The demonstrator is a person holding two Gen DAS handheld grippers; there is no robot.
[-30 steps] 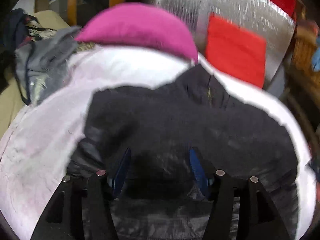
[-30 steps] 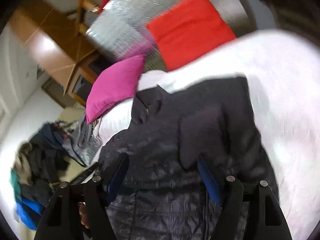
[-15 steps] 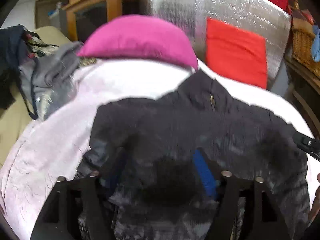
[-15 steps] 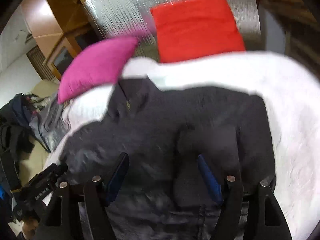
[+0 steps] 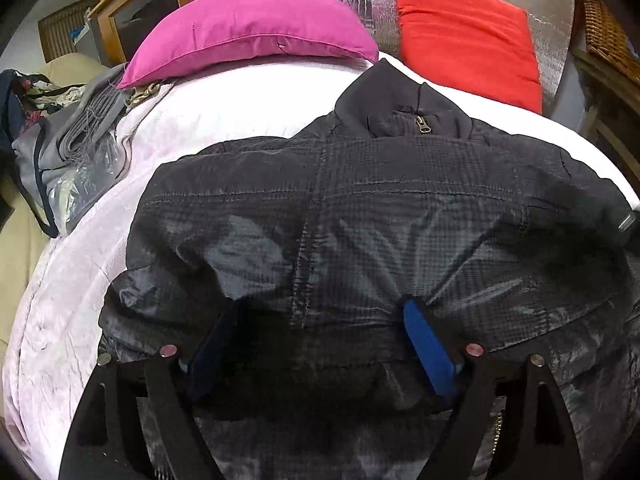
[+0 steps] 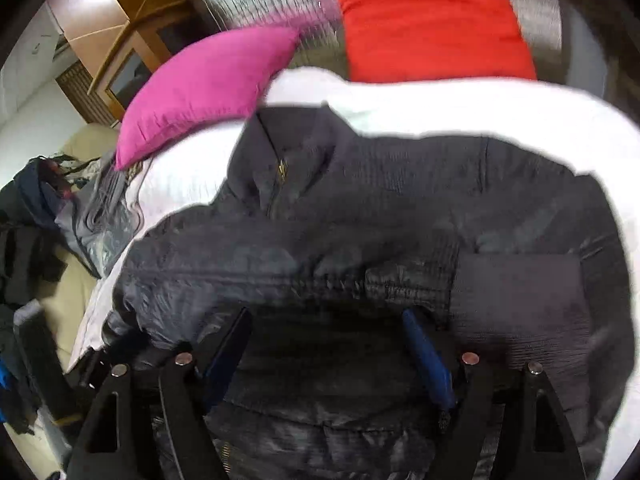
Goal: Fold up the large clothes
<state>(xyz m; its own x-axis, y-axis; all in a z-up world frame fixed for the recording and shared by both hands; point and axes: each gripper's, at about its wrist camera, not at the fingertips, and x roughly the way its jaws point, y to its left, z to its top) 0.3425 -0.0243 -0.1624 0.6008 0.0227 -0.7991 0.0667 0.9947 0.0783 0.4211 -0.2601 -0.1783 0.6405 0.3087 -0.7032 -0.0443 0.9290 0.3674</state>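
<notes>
Black jacket [image 5: 360, 216] fabric lies between the spread fingers of your left tool [image 5: 320, 344] and your right tool [image 6: 326, 344]; I cannot tell if they pinch it. Your jacket is spread on the white bed [image 5: 224, 112], collar toward the pink pillow [image 5: 248, 28] and red pillow [image 5: 464, 36].

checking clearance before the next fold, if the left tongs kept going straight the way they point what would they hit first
The dark jacket. The left tongs stand open right over it, fabric bunched between the blue fingers. The pink pillow lies farther ahead, though depth is unclear.
</notes>
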